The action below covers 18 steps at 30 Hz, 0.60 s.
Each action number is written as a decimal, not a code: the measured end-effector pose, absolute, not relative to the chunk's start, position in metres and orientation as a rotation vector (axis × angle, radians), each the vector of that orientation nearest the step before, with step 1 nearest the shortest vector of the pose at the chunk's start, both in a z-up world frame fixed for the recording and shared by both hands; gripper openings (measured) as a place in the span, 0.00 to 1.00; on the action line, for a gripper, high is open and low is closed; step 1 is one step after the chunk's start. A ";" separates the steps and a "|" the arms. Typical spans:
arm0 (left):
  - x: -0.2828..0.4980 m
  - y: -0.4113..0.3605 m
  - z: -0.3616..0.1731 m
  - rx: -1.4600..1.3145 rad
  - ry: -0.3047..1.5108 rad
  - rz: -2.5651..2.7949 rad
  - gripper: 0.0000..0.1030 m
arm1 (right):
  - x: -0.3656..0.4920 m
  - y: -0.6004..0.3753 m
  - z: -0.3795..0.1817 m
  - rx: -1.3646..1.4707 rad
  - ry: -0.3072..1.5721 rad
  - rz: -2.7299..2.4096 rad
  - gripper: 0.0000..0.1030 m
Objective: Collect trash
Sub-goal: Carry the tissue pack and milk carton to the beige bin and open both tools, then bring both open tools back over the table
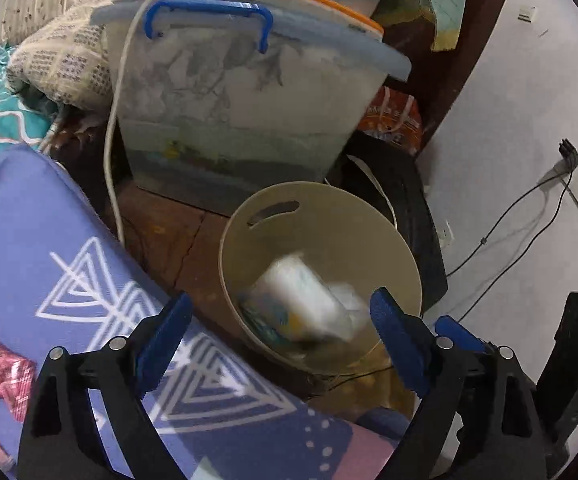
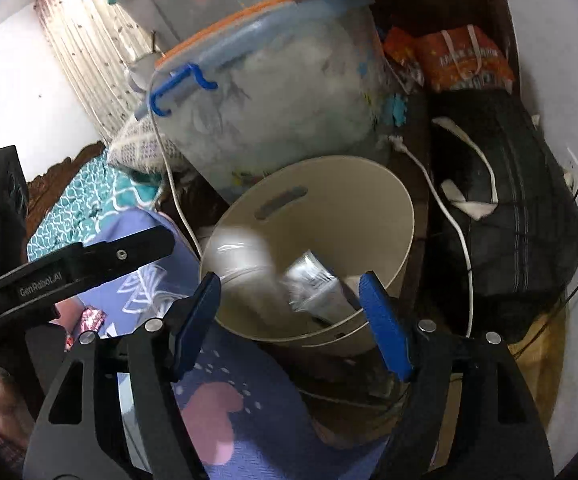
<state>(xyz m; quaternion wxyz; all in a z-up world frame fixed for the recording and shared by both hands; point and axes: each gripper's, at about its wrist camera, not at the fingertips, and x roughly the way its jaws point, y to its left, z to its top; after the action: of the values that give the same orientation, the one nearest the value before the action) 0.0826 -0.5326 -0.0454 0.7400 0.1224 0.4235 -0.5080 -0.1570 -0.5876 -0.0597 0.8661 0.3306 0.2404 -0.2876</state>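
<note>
A beige round bin (image 1: 329, 216) (image 2: 349, 184) stands on the brown floor beside a blue patterned sheet (image 1: 41, 240). Inside it in the left wrist view lies a blurred white packet (image 1: 301, 292) over coloured scraps. In the right wrist view the bin holds a blurred clear plastic piece (image 2: 241, 252) and a silver wrapper (image 2: 313, 284). My left gripper (image 1: 281, 306) hangs open over the bin's near rim, nothing between its pads. My right gripper (image 2: 289, 286) is open above the same rim, also holding nothing. A pink foil wrapper (image 1: 5, 372) (image 2: 91, 318) lies on the sheet.
A clear storage box (image 1: 229, 100) with a blue handle stands right behind the bin, with a white cable (image 1: 111, 140) hanging beside it. A black bag (image 2: 509, 208) and an orange bag (image 2: 465, 64) crowd the right. The wall (image 1: 509, 140) carries sockets and thin wires.
</note>
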 end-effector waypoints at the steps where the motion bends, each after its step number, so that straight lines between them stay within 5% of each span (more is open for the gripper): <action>1: 0.080 -0.520 -0.036 0.243 0.905 -1.126 0.83 | -0.160 -0.583 -0.055 0.689 0.482 -0.604 0.67; 18: 0.024 -0.194 0.044 0.179 0.408 -0.702 0.81 | -0.098 -0.395 0.013 0.358 0.417 -0.394 0.65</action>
<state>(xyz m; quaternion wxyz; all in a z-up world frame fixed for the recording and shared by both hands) 0.0240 -0.1945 0.0436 0.9149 0.0870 0.1980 -0.3410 -0.0980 -0.3948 0.0132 0.9434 0.1755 0.2046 -0.1933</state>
